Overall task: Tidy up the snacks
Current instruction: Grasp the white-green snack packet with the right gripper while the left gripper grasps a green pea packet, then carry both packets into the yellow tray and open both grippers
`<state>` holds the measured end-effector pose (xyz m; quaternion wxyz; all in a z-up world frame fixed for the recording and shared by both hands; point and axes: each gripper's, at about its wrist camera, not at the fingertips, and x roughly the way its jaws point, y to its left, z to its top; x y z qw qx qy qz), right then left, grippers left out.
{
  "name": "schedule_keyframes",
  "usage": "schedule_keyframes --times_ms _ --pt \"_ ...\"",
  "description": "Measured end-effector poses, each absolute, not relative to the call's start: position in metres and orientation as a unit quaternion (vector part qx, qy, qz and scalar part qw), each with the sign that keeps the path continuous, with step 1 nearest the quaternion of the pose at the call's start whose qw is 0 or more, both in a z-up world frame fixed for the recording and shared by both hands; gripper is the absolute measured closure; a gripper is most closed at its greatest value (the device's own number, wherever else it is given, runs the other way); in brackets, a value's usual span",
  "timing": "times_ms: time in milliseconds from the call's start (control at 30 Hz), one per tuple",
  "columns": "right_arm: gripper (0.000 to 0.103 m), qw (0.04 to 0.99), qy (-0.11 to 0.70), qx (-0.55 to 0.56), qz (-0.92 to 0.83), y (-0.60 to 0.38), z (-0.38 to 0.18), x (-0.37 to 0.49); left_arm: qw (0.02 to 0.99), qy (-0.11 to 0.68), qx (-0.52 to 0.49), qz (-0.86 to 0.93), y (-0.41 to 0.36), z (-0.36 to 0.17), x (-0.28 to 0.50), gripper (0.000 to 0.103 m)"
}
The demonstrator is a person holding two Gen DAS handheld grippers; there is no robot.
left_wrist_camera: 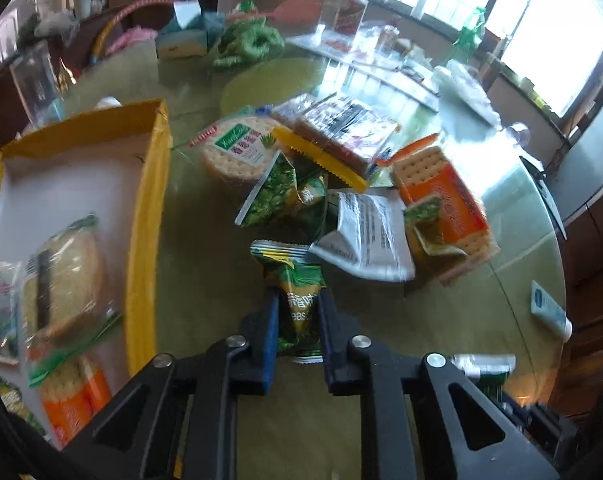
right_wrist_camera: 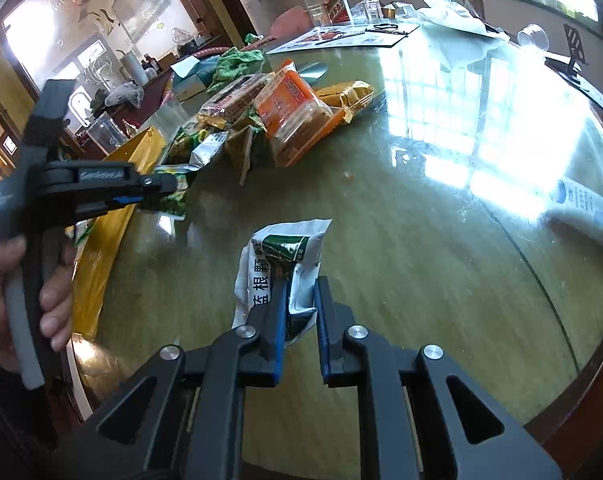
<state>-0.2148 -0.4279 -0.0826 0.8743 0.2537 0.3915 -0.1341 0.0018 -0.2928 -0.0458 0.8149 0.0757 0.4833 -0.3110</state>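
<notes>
In the left wrist view my left gripper (left_wrist_camera: 299, 300) is shut on a green pea snack packet (left_wrist_camera: 297, 280), just above the glass table. To its left stands a yellow box (left_wrist_camera: 149, 208) holding a round cracker pack (left_wrist_camera: 65, 276) and an orange cracker pack (left_wrist_camera: 73, 400). Beyond lies a pile: round crackers (left_wrist_camera: 237, 152), a crumpled green packet (left_wrist_camera: 289, 196), a white sachet (left_wrist_camera: 369, 236) and orange crackers (left_wrist_camera: 445, 196). In the right wrist view my right gripper (right_wrist_camera: 300, 284) is shut on a white and green sachet (right_wrist_camera: 285, 248). The left gripper (right_wrist_camera: 157, 192) shows there too, in a person's hand.
A tissue box (left_wrist_camera: 181, 36) and green cloth (left_wrist_camera: 249, 40) sit behind the pile. Bottles (right_wrist_camera: 333, 0) and papers stand at the far side of the round table. A white tube (right_wrist_camera: 589, 208) lies near the right rim (right_wrist_camera: 573, 400).
</notes>
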Motion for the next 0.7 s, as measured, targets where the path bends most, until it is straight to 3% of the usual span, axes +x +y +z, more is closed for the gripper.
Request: schedule_keyframes --times_ms 400,700 --pt "0.089 0.878 0.381 0.265 -0.116 -0.415 -0.084 -0.214 0.798 0.470 -0.041 -0.374 -0.210 -0.027 -0.065 0.091" --pt "0.090 0.916 0.332 0.222 -0.022 -0.345 -0.033 -0.192 0.825 0.426 -0.096 -0.359 -0.131 0.010 -0.064 0.092"
